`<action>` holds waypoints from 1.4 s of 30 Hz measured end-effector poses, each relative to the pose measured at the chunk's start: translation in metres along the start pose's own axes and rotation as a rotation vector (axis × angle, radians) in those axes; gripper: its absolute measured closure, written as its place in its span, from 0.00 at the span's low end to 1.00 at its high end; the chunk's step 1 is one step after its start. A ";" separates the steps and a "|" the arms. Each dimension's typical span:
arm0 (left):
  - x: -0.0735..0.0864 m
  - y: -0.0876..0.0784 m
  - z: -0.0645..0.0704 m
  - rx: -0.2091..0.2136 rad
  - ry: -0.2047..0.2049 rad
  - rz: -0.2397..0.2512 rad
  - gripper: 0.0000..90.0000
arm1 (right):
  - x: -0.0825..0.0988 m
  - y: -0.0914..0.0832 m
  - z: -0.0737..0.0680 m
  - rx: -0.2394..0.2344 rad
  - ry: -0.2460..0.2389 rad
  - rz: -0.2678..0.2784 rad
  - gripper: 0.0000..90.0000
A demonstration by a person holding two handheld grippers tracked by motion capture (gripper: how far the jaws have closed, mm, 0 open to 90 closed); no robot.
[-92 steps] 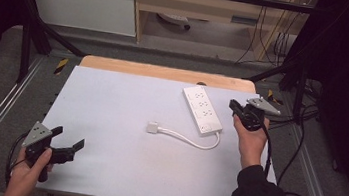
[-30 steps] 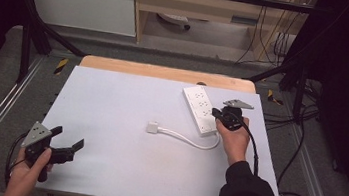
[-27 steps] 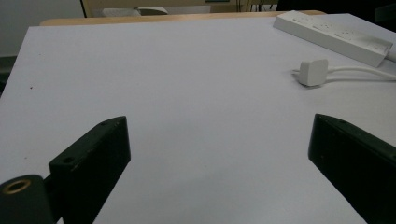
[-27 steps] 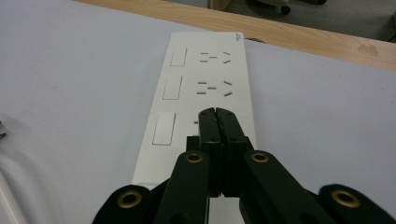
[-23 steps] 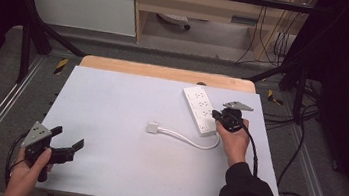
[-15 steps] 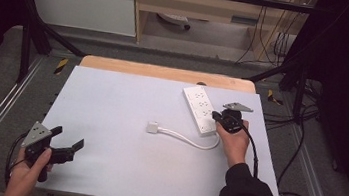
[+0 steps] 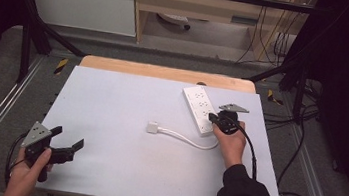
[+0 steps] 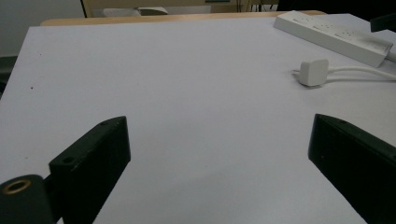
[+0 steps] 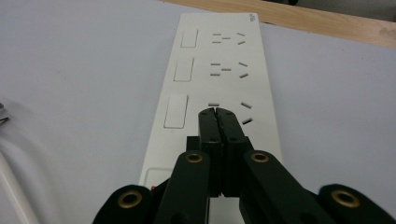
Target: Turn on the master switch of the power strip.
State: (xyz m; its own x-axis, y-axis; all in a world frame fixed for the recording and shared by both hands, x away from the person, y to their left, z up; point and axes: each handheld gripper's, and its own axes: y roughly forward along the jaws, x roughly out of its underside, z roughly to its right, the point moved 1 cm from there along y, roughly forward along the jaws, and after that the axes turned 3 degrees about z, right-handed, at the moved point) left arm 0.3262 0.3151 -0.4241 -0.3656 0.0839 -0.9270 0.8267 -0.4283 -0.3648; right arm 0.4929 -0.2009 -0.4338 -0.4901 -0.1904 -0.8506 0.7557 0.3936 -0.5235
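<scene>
A white power strip lies at the back right of the white table top, with several sockets and rocker switches on its face. Its white cable curls to a white plug near the middle; the same plug and power strip appear far right in the left gripper view. My right gripper is shut with nothing between its jaws, tips low over the strip's nearest socket; whether they touch it I cannot tell. My left gripper is open at the front left, jaws wide over bare table.
The white table top has a wooden edge at the back. Metal rails run along both sides. Cables hang off the right side on the floor. A wooden shelf unit stands beyond the table.
Since three seconds ago the right gripper moved left from the table's right edge onto the power strip's near end. Over the last second nothing visibly moved.
</scene>
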 end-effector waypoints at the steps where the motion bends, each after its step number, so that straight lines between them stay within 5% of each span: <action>1: 0.000 0.000 0.000 0.001 0.000 0.000 0.06 | 0.001 0.000 -0.001 -0.005 -0.001 -0.004 1.00; 42: 0.000 0.000 0.000 -0.001 0.005 -0.003 0.06 | 0.017 -0.007 -0.014 -0.020 -0.012 -0.026 1.00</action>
State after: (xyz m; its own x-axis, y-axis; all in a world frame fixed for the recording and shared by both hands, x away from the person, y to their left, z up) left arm 0.3262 0.3149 -0.4240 -0.3656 0.0896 -0.9264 0.8263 -0.4270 -0.3674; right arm 0.4727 -0.1946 -0.4440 -0.5040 -0.2111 -0.8375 0.7342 0.4060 -0.5441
